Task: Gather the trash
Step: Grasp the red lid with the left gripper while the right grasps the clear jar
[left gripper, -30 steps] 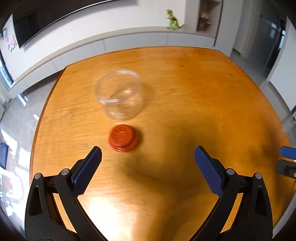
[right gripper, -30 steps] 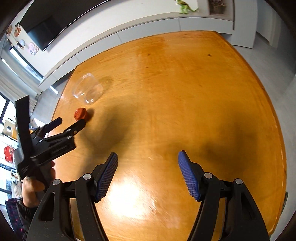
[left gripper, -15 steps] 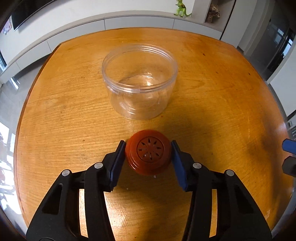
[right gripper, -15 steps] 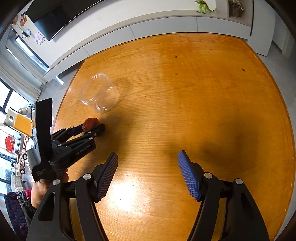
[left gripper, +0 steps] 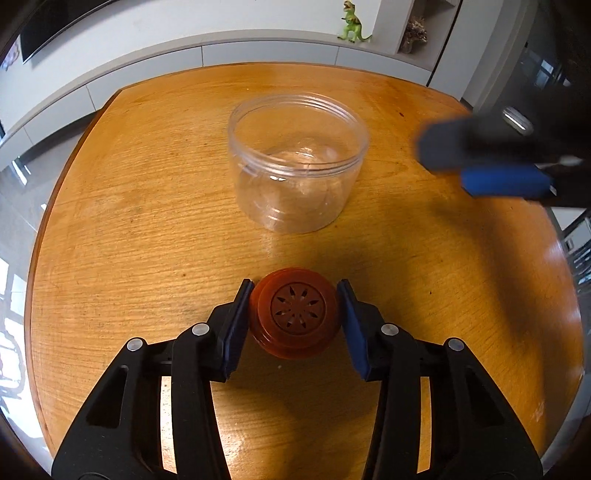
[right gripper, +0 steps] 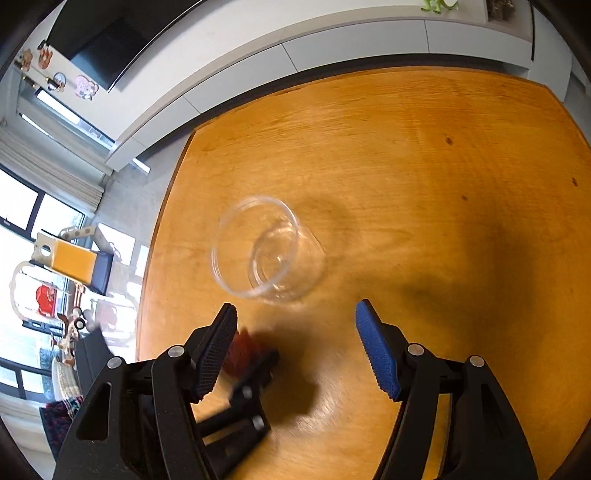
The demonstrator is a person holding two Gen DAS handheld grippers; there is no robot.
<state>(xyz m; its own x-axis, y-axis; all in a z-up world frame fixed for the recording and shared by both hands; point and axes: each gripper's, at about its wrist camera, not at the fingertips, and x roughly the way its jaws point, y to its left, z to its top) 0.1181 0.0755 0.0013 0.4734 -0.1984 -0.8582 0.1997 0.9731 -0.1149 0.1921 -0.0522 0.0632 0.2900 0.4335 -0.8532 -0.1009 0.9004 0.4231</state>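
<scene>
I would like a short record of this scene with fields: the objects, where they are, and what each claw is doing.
surface: round wooden table
red lid: lying on the table, between the left claw's pads
left claw: jaws have just been closing; pads now against the lid's sides
clear jar: upright, open, empty, just beyond the lid, apart from it
right claw: open, nothing between its pads, over the table close to the jar
background: green toy dinosaur on a white ledge
</scene>
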